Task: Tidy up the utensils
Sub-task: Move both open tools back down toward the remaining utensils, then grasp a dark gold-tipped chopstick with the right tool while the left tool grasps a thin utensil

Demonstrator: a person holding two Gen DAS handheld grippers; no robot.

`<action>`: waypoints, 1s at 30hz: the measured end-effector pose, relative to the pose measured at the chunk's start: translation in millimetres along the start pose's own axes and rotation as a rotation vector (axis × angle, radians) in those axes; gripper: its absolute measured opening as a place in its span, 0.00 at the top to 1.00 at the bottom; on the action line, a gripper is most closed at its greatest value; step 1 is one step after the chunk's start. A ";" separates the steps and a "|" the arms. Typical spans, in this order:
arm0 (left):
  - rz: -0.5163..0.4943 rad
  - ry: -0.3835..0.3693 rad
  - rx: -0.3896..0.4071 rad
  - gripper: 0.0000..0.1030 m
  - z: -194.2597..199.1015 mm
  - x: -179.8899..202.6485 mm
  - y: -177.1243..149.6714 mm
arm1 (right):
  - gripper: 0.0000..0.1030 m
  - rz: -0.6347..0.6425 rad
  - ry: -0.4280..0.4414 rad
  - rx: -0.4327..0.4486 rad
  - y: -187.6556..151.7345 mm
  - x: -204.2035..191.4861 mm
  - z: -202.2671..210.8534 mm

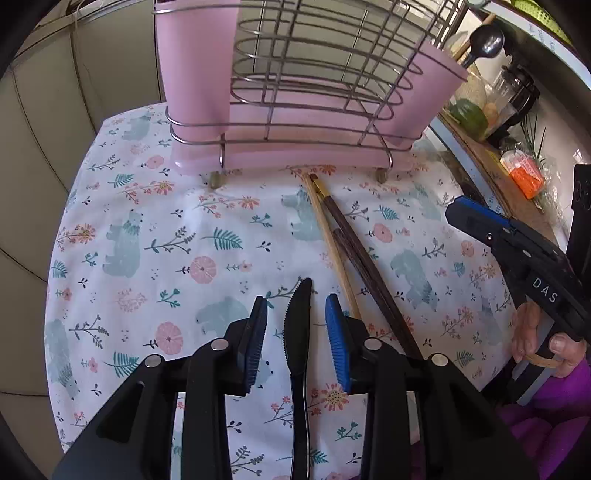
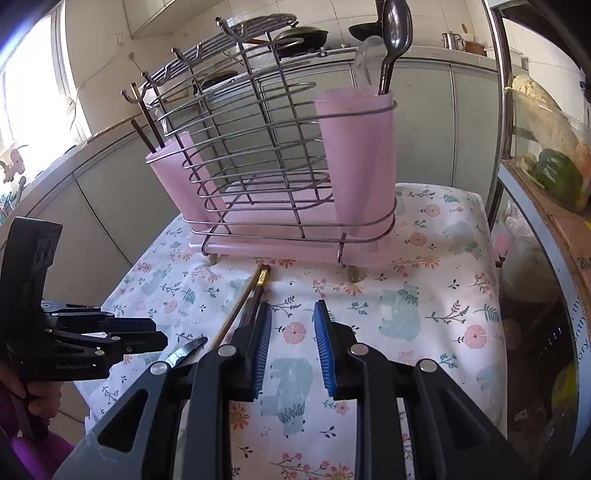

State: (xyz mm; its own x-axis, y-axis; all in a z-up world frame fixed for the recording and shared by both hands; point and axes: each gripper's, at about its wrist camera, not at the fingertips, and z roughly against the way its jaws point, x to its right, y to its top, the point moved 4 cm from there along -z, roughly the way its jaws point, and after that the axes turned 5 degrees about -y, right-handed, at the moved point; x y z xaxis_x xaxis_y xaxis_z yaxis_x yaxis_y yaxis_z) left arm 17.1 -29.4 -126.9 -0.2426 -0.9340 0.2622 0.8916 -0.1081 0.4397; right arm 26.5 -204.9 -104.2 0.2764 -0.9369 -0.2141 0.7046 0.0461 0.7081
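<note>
A black plastic knife (image 1: 297, 332) lies flat on the floral cloth, its serrated blade pointing at the rack. My left gripper (image 1: 295, 306) is open with its jaws on either side of the blade, not touching it. The knife tip shows in the right wrist view (image 2: 188, 349). Two chopsticks, one pale (image 1: 332, 243) and one dark brown (image 1: 364, 254), lie side by side right of the knife. My right gripper (image 2: 291, 314) is open and empty above the cloth. The wire rack (image 2: 273, 173) holds two pink cups; the right cup (image 2: 356, 162) holds spoons (image 2: 395, 33).
The left pink cup (image 2: 173, 177) holds two dark sticks. A shelf at the right carries a green pepper (image 2: 557, 173), jars and an orange packet (image 1: 524, 173). The table's edges (image 2: 495, 295) drop off at left and right. Kitchen cabinets stand behind.
</note>
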 end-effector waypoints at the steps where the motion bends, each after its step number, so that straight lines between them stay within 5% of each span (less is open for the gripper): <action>1: -0.005 0.003 -0.014 0.68 -5.1 -0.1 -0.9 | 0.77 0.000 0.003 -0.013 -1.9 -0.6 -2.5; 9: -0.016 0.029 -0.092 0.80 -29.8 3.1 -6.1 | 0.78 -0.033 0.032 -0.078 -7.1 0.0 -15.2; 14: -0.023 0.064 -0.082 0.98 -32.8 0.2 -3.7 | 0.78 -0.043 0.043 -0.122 -8.3 -2.0 -24.3; 22: 0.119 0.075 0.010 0.99 -16.9 -29.8 14.5 | 0.79 -0.052 0.092 -0.179 5.0 -17.4 -48.1; 30: 0.186 0.073 0.000 0.99 -18.6 -53.7 14.5 | 0.84 -0.021 0.053 -0.276 10.2 -39.5 -92.8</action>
State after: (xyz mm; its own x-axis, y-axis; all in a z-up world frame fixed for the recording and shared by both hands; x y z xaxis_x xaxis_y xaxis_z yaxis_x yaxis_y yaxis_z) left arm 50.1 12.9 -150.6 -0.0450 -0.9601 0.2762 0.9187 0.0688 0.3889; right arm 83.5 -135.3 -151.0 0.2885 -0.9196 -0.2666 0.8597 0.1262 0.4950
